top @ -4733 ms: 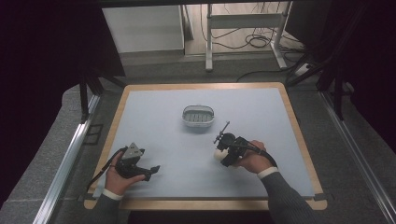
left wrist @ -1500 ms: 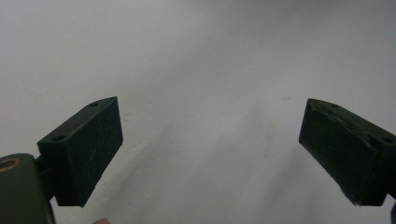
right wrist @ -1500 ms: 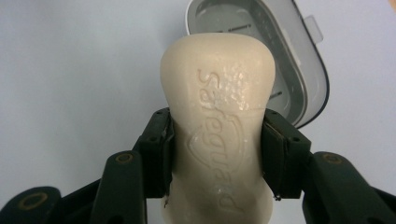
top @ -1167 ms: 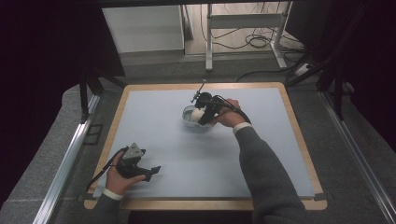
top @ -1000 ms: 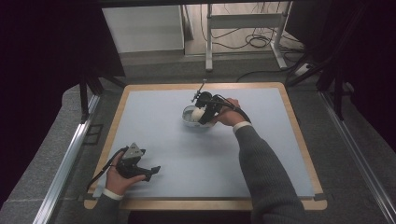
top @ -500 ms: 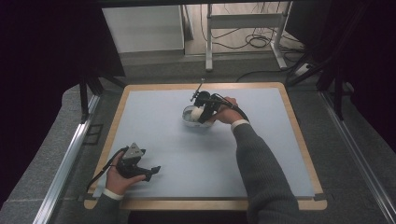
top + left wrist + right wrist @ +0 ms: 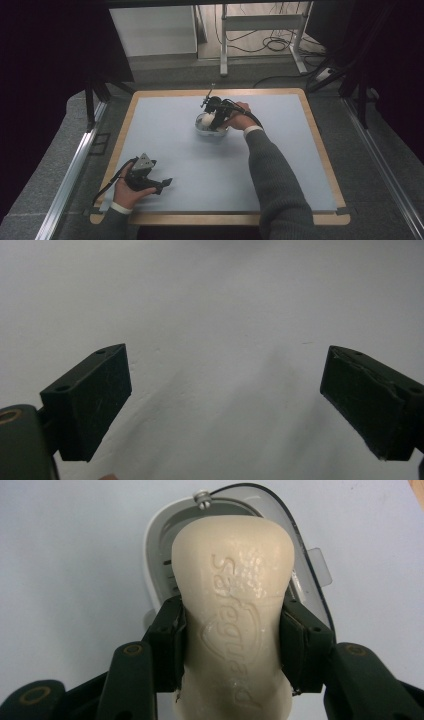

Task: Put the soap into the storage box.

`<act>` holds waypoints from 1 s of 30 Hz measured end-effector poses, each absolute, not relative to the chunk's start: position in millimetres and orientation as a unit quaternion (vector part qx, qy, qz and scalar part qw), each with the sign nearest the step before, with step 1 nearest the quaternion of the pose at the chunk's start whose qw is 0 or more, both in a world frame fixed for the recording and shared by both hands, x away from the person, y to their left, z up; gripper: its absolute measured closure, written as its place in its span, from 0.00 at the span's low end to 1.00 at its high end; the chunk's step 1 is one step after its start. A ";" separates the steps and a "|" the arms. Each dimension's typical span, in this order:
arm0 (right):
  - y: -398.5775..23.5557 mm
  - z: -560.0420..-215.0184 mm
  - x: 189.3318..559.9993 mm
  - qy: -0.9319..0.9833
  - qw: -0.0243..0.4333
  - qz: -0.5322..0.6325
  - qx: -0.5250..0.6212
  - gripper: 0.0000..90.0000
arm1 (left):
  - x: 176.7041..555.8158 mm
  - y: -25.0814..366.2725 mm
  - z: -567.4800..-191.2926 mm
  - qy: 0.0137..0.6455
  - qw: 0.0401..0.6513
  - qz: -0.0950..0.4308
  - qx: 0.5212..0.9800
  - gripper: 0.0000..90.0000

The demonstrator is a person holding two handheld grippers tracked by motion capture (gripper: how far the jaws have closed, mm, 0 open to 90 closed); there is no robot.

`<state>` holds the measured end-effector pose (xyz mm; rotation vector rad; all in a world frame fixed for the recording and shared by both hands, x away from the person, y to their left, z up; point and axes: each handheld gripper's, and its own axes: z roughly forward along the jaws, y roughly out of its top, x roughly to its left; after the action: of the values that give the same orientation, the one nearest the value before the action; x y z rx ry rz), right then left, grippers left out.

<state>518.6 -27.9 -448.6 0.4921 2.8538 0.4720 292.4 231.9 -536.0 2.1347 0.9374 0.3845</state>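
Pale blue-grey matting is covering a wood-edged table [image 7: 320, 150], which is being viewed from above against a dark surround, with a grey floor and cables lying beyond its far edge. Near the middle of the far half of the table, a cream bar of soap [image 7: 235, 610] is being held by the right gripper [image 7: 214, 119] directly over a small white soap dish [image 7: 206, 133] with a clear hinged lid. In the right gripper view, the bar is being clamped between the two black jaws, with the pads [image 7: 169, 640] pressing on its narrowed waist from either side. The bar's long axis is running straight out along the jaws, away from the hand, with its broader rounded end pointing toward the far rim of the dish and its near end reaching back between the jaw arms. Its embossed face, bearing raised lettering along the length, is being turned toward the camera. Whether the bar is touching the dish cannot be told. At the near left corner of the table, the left gripper [image 7: 150, 179] is being held low over the bare mat, and in the left gripper view its jaws are standing wide apart with nothing between them.
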 end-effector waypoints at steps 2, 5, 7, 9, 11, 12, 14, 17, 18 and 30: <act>-27.0 -449.4 520.2 0.968 0.106 0.158 0.165 0.55 | 292.3 232.2 -535.8 0.367 0.378 0.152 0.836 0.07; -26.1 -448.7 522.8 0.969 0.110 0.157 0.155 0.55 | 292.1 232.5 -535.4 0.367 0.380 0.151 0.835 0.07; -25.5 -447.8 523.9 0.967 0.112 0.163 0.157 0.55 | 292.0 232.0 -535.6 0.367 0.382 0.149 0.835 0.07; -26.1 -447.3 524.9 0.967 0.113 0.167 0.156 0.55 | 292.2 231.3 -536.3 0.367 0.381 0.148 0.836 0.07; -25.6 -448.4 527.1 0.969 0.114 0.161 0.150 0.55 | 292.4 230.7 -536.8 0.366 0.380 0.146 0.837 0.07; -25.5 -449.4 528.3 0.970 0.116 0.159 0.142 0.55 | 292.3 230.2 -537.0 0.367 0.381 0.145 0.836 0.07; -24.4 -451.6 529.6 0.971 0.114 0.157 0.138 0.55 | 292.4 230.2 -537.2 0.367 0.381 0.145 0.836 0.07; -23.0 -454.4 530.0 0.972 0.114 0.153 0.136 0.55 | 292.3 230.2 -537.1 0.366 0.381 0.146 0.836 0.07; -22.8 -455.1 529.8 0.972 0.116 0.150 0.136 0.54 | 292.3 230.2 -537.2 0.366 0.381 0.145 0.837 0.07; -34.1 -431.8 518.9 0.952 0.130 0.213 0.177 0.44 | 292.2 229.8 -537.6 0.366 0.380 0.145 0.837 0.07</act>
<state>518.9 -34.1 -431.8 0.5149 2.7672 0.6184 292.2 229.8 -537.6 2.1387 0.9336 0.3703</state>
